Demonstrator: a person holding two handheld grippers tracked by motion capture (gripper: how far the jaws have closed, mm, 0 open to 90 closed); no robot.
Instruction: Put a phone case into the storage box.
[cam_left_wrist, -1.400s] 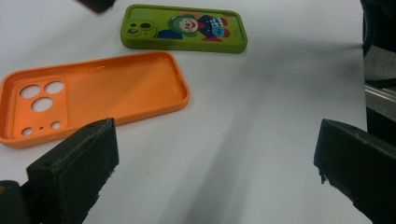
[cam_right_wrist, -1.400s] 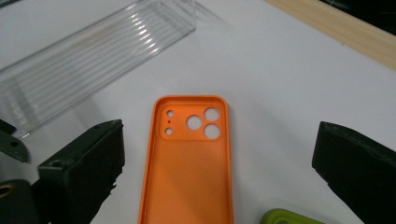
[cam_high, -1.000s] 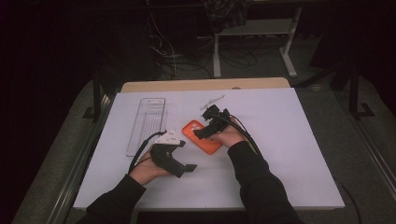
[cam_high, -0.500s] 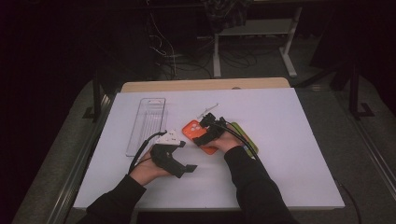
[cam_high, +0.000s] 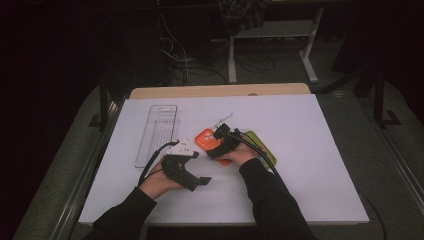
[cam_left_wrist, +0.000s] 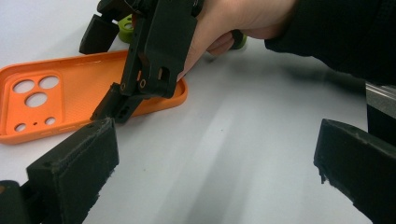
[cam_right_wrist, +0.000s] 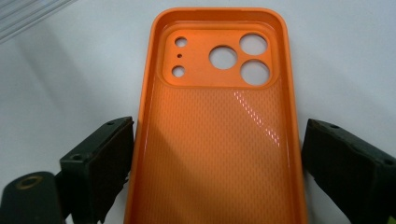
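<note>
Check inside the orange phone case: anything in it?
Nothing: the orange phone case lies open side up on the white table, textured floor and camera cutouts bare. Its near end runs out of the right gripper view.

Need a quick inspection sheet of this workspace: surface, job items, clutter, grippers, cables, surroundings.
Surface: white table top on a wooden table.
Job's things: orange phone case lies open side up, camera cutouts at its far end.
Clutter: clear plastic tray at the left; green item partly under the right hand; small thin object beyond the case, too small to tell.
Grippers: right gripper straddles the case, jaws just been closing, pads not yet pressing; left gripper open, nothing between its jaws.
Cables: one trails from each gripper.
Surroundings: dark; desk legs and loose wires behind.
</note>
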